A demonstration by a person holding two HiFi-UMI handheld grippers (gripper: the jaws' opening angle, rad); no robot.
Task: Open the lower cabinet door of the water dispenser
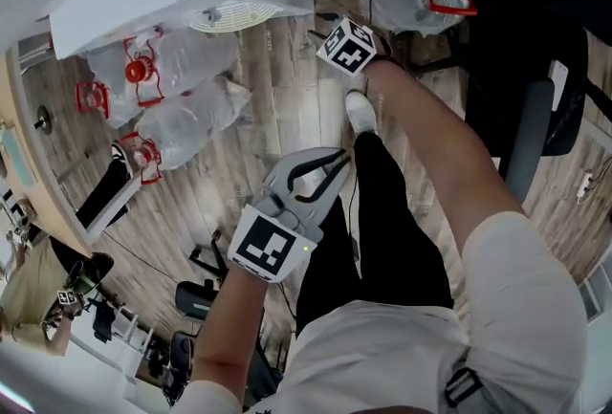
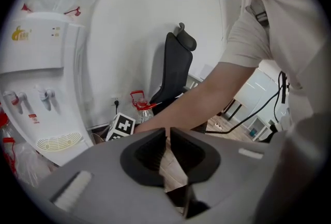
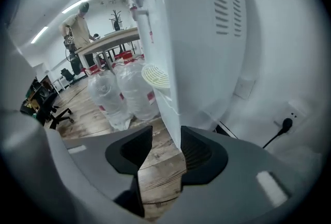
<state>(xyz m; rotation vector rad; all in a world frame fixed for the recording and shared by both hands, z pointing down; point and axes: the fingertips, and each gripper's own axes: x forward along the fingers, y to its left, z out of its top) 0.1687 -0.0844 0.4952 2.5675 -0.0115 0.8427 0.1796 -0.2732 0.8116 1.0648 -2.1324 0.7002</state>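
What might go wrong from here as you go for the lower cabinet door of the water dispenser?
1. The open right claw lines up on the corner edge of the water dispenser. It may close on the casing rather than the door, which I cannot make out here.
2. The water bottles stand close by its front, so a swinging door might bump them.
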